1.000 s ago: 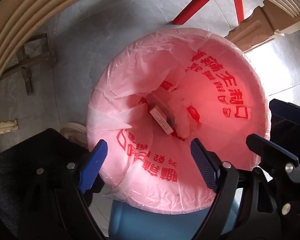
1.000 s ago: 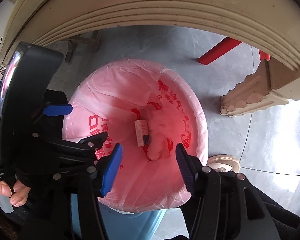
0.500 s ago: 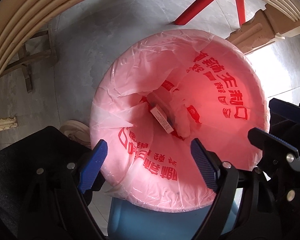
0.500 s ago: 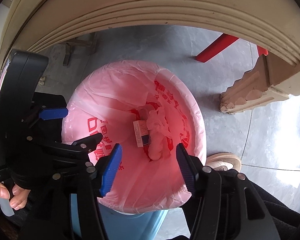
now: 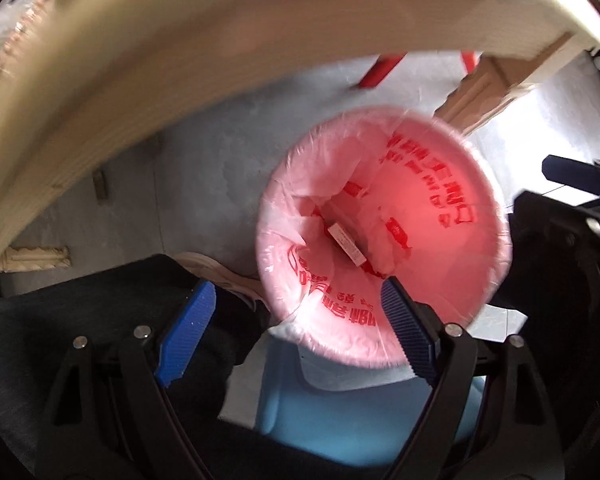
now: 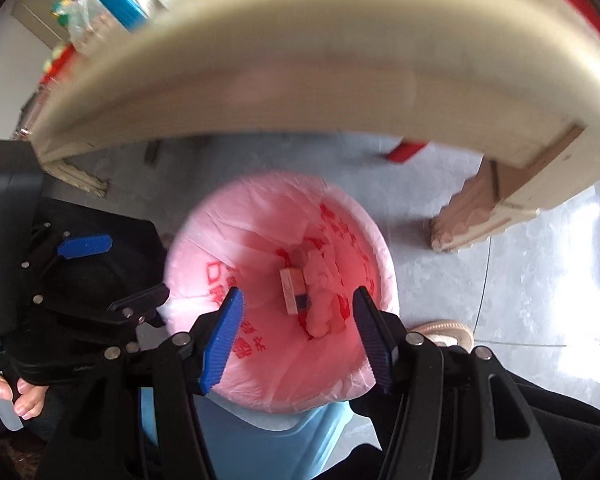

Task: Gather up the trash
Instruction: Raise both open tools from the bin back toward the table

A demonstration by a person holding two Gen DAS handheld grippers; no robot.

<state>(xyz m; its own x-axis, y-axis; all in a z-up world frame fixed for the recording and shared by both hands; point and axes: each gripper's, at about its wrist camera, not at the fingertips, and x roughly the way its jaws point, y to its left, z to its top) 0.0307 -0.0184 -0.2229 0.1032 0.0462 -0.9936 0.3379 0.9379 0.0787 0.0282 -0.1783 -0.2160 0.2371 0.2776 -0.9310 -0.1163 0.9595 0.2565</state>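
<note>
A grey tiled floor [image 6: 532, 288] is seen, glossy where bright daylight is thrown across it at the right. A cream table edge [image 6: 300, 80] is arched over both views, blurred. A carved wooden leg [image 6: 472, 216] is set on the floor under its right end. Red chair legs [image 5: 384, 70] are glimpsed behind. A pale wall [image 6: 4, 52] is visible at upper left.

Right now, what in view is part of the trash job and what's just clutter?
Job:
- pink bin liner
- blue bin
- small carton in the liner
- crumpled tissue beside it

Lying about:
- beige table edge
- carved table leg
- shoe
- red chair leg
</note>
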